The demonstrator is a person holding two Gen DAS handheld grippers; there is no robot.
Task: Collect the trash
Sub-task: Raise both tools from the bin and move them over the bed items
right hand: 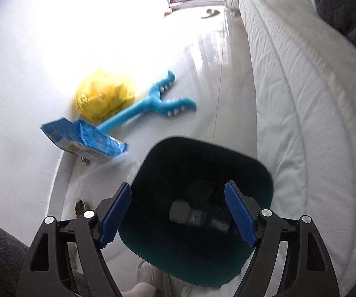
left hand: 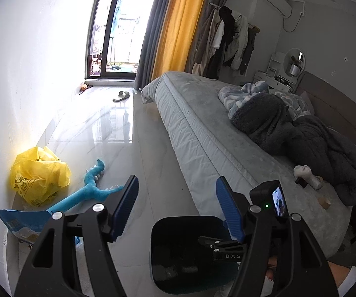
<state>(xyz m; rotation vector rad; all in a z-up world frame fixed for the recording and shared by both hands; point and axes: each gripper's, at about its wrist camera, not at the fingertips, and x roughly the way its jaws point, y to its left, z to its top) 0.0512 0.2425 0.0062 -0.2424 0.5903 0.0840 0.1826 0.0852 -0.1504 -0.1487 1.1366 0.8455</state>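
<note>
A dark teal trash bin [right hand: 202,168] stands on the floor beside the bed; it also shows in the left wrist view [left hand: 178,247]. Inside lie a white wad [right hand: 179,213] and a small bottle [right hand: 210,220]. My right gripper [right hand: 178,212] is open and empty, right above the bin's mouth. My left gripper [left hand: 176,210] is open and empty, above the floor near the bin; the right gripper's body [left hand: 269,203] shows beside it. A crumpled yellow plastic bag [left hand: 39,175] [right hand: 105,94] and a blue snack bag [left hand: 22,222] [right hand: 84,141] lie by the wall.
A blue plush toy [left hand: 89,193] [right hand: 153,106] lies on the floor between the bags and the bin. The bed [left hand: 202,128] [right hand: 301,99] runs along the right, with blankets and small items on it. A slipper [left hand: 121,96] lies near the window. A bowl [right hand: 80,206] sits by the wall.
</note>
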